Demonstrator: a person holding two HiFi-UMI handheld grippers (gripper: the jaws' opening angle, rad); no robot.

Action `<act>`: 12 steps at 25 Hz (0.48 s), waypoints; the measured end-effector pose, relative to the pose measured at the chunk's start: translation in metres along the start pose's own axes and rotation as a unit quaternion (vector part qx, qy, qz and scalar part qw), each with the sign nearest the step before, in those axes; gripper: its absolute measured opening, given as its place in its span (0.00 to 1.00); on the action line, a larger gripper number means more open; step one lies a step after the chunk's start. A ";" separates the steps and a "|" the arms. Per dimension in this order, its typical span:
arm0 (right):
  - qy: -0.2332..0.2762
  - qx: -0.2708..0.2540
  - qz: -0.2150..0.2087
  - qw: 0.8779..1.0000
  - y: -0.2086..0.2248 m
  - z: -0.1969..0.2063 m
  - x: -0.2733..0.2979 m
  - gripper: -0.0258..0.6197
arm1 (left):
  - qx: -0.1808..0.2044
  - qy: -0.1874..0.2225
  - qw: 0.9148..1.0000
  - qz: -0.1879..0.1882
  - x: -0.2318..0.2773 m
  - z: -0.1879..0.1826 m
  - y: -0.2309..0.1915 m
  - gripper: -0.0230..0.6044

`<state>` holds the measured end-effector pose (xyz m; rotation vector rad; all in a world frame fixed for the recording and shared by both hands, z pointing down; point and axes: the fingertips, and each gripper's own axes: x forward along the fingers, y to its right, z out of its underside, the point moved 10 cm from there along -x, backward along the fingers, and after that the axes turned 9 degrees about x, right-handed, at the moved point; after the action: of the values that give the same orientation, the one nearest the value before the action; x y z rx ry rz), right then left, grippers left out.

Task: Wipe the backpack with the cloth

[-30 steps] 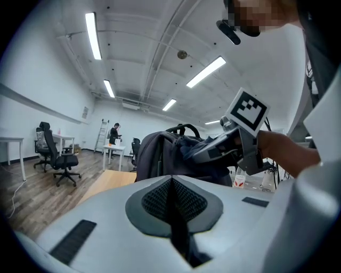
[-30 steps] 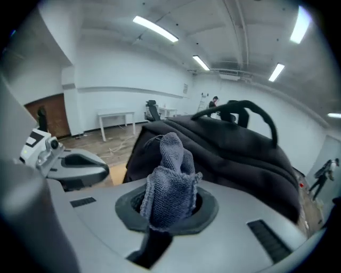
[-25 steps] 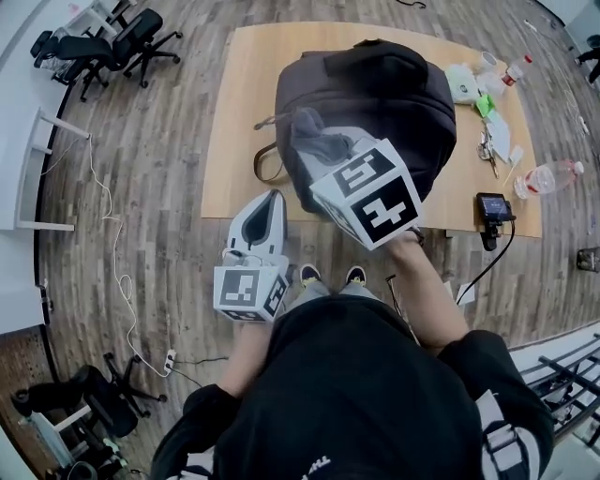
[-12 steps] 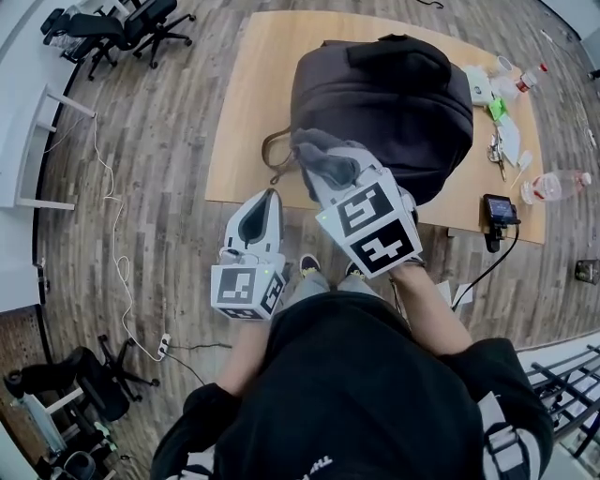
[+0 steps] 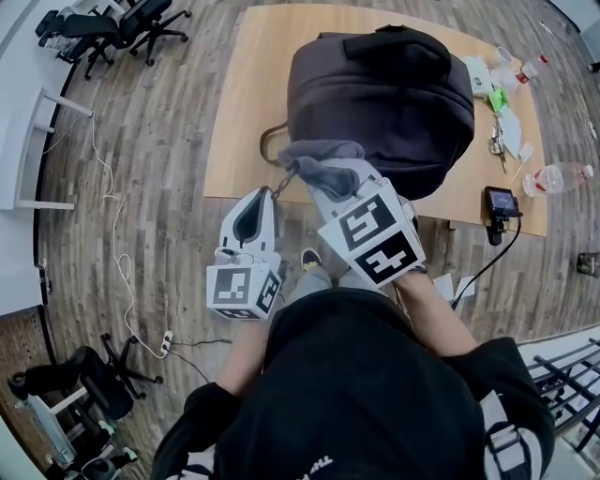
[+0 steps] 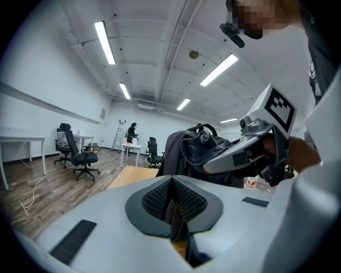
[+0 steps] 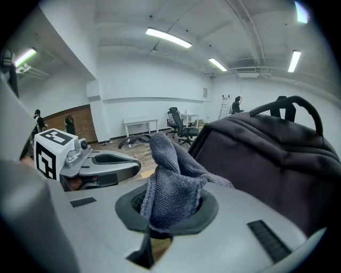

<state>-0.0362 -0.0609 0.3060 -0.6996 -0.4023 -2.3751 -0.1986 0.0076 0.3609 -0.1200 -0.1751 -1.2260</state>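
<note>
A dark backpack (image 5: 384,103) lies on the wooden table (image 5: 234,122). My right gripper (image 5: 323,176) is shut on a grey cloth (image 5: 321,155), which bunches out of its jaws (image 7: 170,181) at the backpack's near left corner. The backpack's dark side (image 7: 266,154) fills the right of the right gripper view. My left gripper (image 5: 270,194) hangs just off the table's front edge, left of the right one. Its jaws are shut (image 6: 171,200), with a thin brownish strap in the seam between the pads. That strap leads toward the brown strap loop (image 5: 269,150).
Two water bottles (image 5: 553,176), keys (image 5: 491,141), papers and a small black device (image 5: 495,202) with a cable lie along the table's right side. Office chairs (image 5: 122,19) stand at the far left. A white cable (image 5: 112,253) trails over the wood floor.
My right gripper has drawn the cloth back toward me, off the backpack's face to its near left corner. The left gripper has shifted slightly and stayed shut.
</note>
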 end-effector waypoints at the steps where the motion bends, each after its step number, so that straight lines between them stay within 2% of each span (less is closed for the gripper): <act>1: -0.001 -0.002 -0.001 1.000 -0.001 0.001 0.000 0.10 | -0.001 0.000 1.000 -0.001 0.000 0.000 -0.001 0.06; 12: -0.007 -0.012 -0.021 1.000 -0.009 0.016 -0.002 0.10 | -0.001 -0.003 1.000 -0.004 -0.002 0.003 -0.006 0.06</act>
<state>-0.0347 -0.0460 0.3169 -0.7251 -0.3976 -2.4201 -0.2045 0.0078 0.3635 -0.1244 -0.1803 -1.2340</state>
